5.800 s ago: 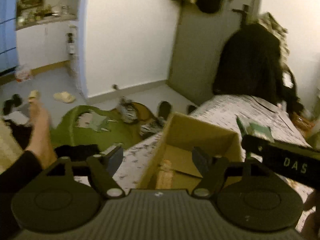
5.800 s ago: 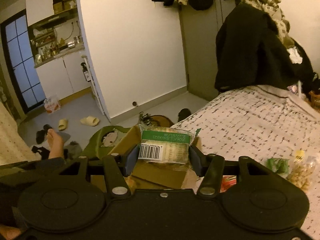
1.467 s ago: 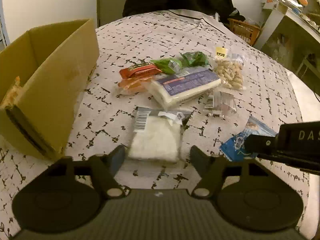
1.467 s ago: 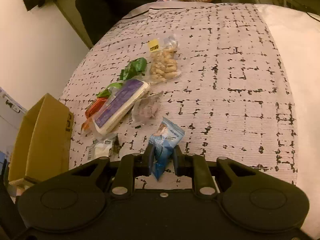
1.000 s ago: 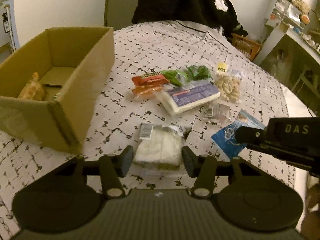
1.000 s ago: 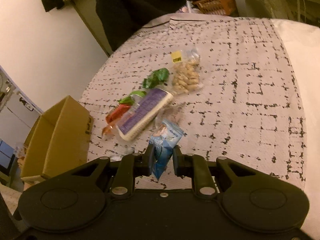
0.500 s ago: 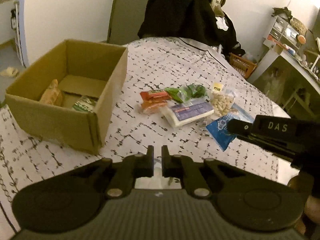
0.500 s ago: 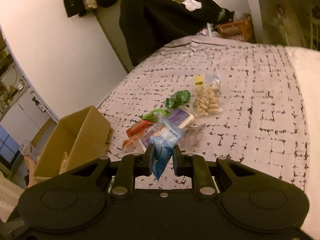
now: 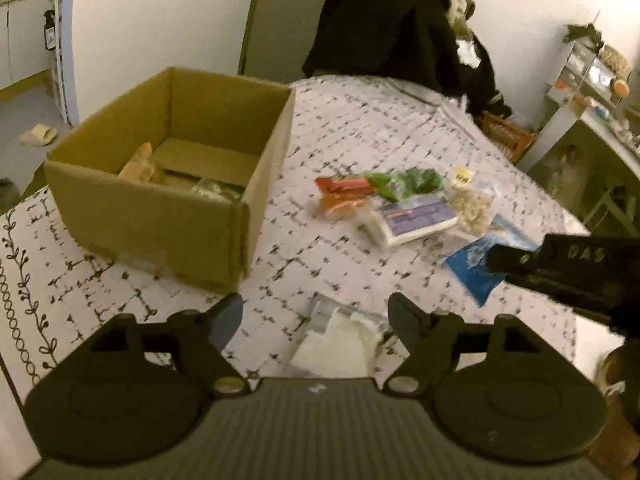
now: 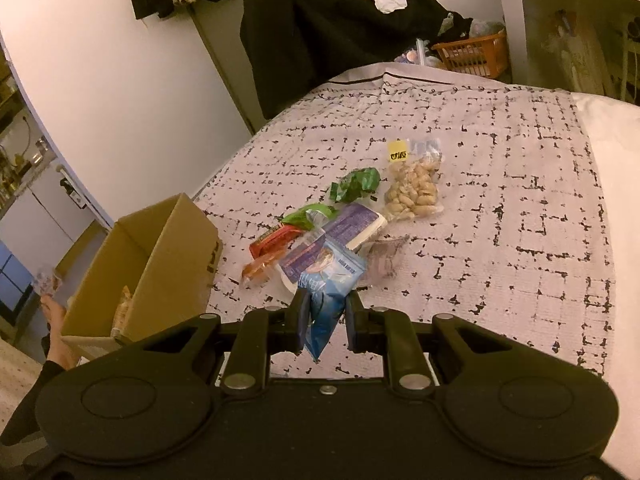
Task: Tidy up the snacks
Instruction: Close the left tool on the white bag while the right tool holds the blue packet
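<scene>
Snacks (image 10: 352,216) on patterned bedspread (image 10: 520,200), cardboard box (image 9: 160,208) beside, cluttered bedroom

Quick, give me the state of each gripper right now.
Left gripper: open, jaws just widened; the white packet lies on the bedspread between them, not gripped.
Right gripper: shut on the blue snack packet.

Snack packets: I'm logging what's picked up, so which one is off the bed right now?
The blue packet, pinched in the right hand-held gripper. The other packets lie on the bed.
</scene>
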{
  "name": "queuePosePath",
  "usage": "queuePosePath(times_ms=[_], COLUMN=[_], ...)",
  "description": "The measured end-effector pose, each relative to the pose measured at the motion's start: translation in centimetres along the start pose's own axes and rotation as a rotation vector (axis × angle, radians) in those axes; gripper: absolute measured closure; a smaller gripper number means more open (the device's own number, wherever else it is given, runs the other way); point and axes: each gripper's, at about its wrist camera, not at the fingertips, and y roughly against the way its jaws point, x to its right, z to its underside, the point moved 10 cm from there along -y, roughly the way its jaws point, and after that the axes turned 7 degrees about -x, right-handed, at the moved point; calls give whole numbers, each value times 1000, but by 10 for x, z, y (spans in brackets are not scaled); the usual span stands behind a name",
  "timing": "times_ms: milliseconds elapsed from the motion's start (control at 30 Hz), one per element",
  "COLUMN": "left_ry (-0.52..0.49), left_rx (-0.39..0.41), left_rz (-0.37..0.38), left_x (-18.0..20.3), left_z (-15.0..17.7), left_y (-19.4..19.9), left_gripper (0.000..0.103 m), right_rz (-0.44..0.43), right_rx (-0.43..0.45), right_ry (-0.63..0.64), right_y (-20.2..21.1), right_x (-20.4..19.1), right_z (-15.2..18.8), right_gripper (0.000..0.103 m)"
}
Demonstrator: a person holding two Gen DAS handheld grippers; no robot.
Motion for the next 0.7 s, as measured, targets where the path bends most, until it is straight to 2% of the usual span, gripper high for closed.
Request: queuePosePath(times_ms=[100,200,367,533,633,700], left_ry=[-10,-20,-75,-110,-152,-147], left_rx=[-6,-20,-62,-133,-141,-138], left_rz=[11,68,80,13,-25,-46], left_x=[-1,8,24,23,26,25], left_z=[4,6,14,28,33,33], left_y=[-6,-14,-29,-51,-54,-55], left_gripper=[25,25,25,26,26,31], right_rz=[-3,-9,-13,-24,-36,-38], right_rx=[-9,-13,-19,-20,-24,-26], right_ry=[-6,-14,-36,-44,-31,-25], right_y=[-2,-3,-5,-8,-9,-10], right_x=[1,2,5,6,2,0], right_z=[2,2,1,1,2,2], right_gripper=[84,84,84,84,84,84])
